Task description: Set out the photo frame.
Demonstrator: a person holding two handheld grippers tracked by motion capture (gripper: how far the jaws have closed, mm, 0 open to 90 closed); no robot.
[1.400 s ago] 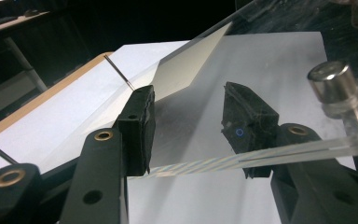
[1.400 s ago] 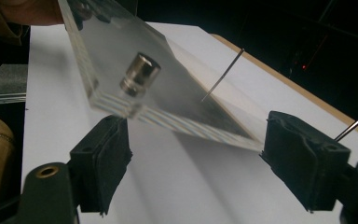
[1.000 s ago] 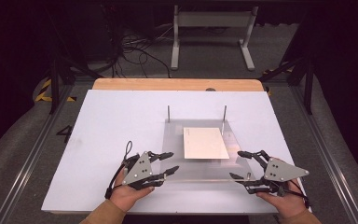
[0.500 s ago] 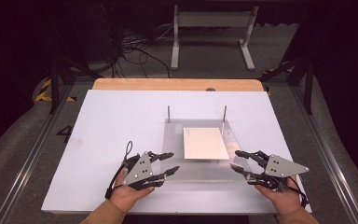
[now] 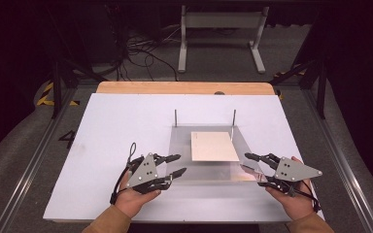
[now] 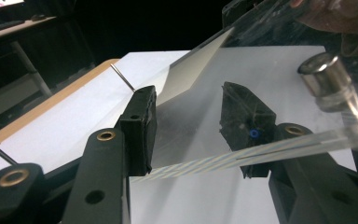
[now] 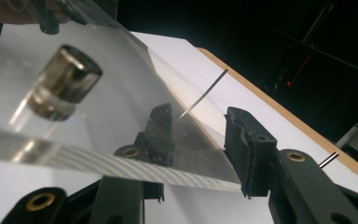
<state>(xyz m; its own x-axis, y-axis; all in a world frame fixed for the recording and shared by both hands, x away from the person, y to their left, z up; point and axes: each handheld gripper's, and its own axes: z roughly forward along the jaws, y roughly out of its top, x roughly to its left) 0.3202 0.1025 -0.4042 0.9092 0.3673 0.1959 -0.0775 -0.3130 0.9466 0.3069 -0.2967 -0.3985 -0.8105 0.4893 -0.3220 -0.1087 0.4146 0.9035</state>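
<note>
A clear plastic plate lies on the white board, raised on metal feet. A cream card rests on its far half. My left gripper straddles the plate's front left edge, one jaw above and one below, open with no pad pressing. My right gripper straddles the front right corner in the same way. Its jaws have just been closing, with the plate between them and a gap still showing.
Two thin metal pins stand upright at the plate's far edge. The white board lies on a wooden tabletop. Metal rails run along both sides, and cables and a stand lie on the floor beyond.
The right gripper's jaws have narrowed around the plate's front right corner. The left gripper, the plate and the card have stayed where they were.
</note>
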